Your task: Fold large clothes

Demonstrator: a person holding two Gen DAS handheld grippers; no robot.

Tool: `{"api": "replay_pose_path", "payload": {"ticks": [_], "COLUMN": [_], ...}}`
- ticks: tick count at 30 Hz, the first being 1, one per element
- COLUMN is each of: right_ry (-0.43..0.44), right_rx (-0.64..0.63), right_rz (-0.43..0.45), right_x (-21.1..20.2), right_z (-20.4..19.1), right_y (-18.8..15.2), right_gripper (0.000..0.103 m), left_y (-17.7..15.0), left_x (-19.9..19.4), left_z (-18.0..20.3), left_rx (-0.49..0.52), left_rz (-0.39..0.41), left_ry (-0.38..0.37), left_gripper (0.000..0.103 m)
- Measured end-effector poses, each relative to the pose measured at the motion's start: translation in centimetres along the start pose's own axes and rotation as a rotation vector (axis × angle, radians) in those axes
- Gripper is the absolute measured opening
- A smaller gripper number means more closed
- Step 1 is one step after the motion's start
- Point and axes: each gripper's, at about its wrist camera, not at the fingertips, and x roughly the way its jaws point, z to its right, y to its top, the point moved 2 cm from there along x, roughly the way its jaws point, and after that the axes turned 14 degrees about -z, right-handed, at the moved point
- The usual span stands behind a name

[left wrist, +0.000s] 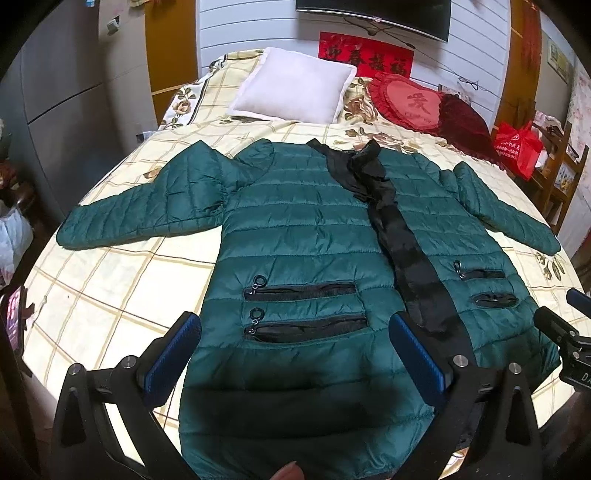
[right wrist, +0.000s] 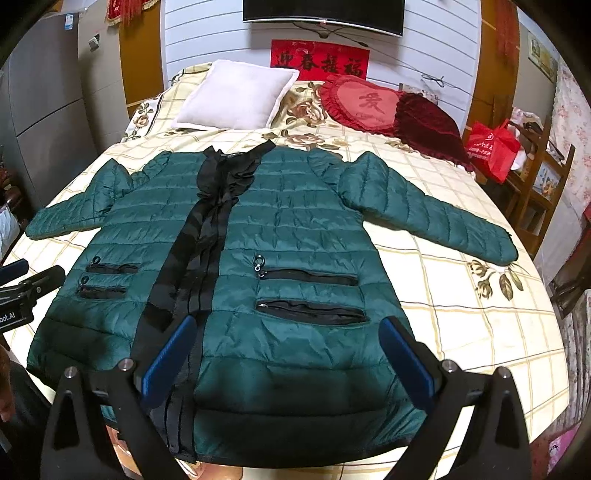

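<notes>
Both my wrist views look along a bed (left wrist: 110, 280) covered by a cream checked sheet with flower prints. A dark green quilted jacket (left wrist: 303, 236) lies flat on it, front side up, hem at the near edge, collar toward the far end, both sleeves spread out to left and right. A black lining strip (left wrist: 391, 221) runs down the open front from collar to hem. Two zipped pockets (left wrist: 303, 310) sit one above the other on each front panel.

My left gripper (left wrist: 295, 350) hangs over the near left part of the jacket, its blue-padded fingers (left wrist: 417, 354) spread wide apart and grasping nothing. My right gripper (right wrist: 284, 354) hangs over the near right panel, likewise released, its fingers (right wrist: 170, 358) wide apart with cloth visible between them; whether the pads touch the fabric I cannot tell. Each view catches the other gripper's black body at its edge.

At the far end lie a white pillow (left wrist: 295, 85), a red heart-shaped cushion (left wrist: 406, 99) and a dark red cushion (left wrist: 465, 125). A red banner (right wrist: 321, 61) hangs on the far wall below a dark screen (right wrist: 325, 13). A red bag (right wrist: 491, 147) stands at the far right of the bed
</notes>
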Motion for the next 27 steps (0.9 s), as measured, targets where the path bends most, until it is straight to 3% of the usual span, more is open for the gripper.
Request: {"api": "replay_pose_path", "payload": {"ticks": [12, 19, 27], "right_ry": [-0.01, -0.003, 0.003], "right_rx": [-0.014, -0.012, 0.0], "right_rz": [-0.015, -0.025, -0.029], "right_x": [0.4, 0.9, 1.6], "right_z": [-0.3, -0.4, 0.2], "right_y": [0.2, 0.0, -0.2], "right_gripper": [0.101, 0.101, 0.101], "left_y": [-0.2, -0.3, -0.2], "left_x": [0.5, 0.6, 1.3], "left_z": [0.0, -0.2, -0.5], "left_rx": [-0.01, -0.006, -0.01], "left_rz": [-0.003, 0.029, 0.02], "left_ry": [0.018, 0.084, 0.07], "left_gripper": [0.087, 0.087, 0.087]}}
